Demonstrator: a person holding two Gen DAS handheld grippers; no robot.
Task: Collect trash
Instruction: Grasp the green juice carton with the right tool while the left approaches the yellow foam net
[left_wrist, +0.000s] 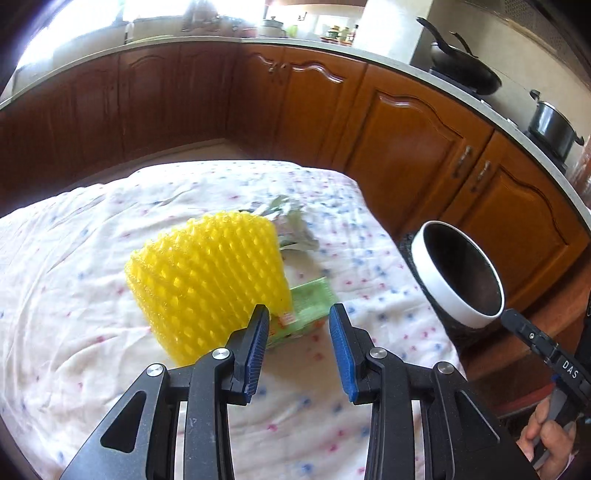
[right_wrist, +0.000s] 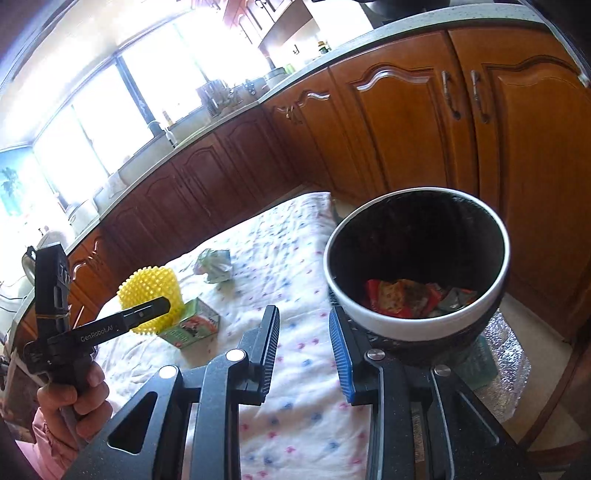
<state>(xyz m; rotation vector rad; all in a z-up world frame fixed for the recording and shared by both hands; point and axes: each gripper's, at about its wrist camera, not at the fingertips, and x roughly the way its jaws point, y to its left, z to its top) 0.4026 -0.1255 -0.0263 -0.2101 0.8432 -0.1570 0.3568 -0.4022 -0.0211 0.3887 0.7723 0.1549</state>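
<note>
Both claws open, holding nothing: left claw (left_wrist: 298, 323) hovers just short of the green carton (left_wrist: 308, 308), right claw (right_wrist: 303, 326) sits beside the bin (right_wrist: 417, 321). Bin at desk (left_wrist: 74, 295) edge w/ several wrappers (right_wrist: 402, 297) inside already, so partly done. Left on the cloth, 3 pcs: 1 yellow foam net (left_wrist: 207, 277), 1 carton touching it, 1 crumpled wrapper (left_wrist: 291, 225) farther back.

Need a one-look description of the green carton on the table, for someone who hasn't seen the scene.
Start at the table under the white cloth with red and blue dots. Near its middle stands a yellow foam mesh fruit sleeve; the small green printed cardboard carton lies flat against that sleeve, on the side toward the white-rimmed black waste bin. Unlike the crumpled pale wrapper farther back, it is boxy and flat-sided.
</note>
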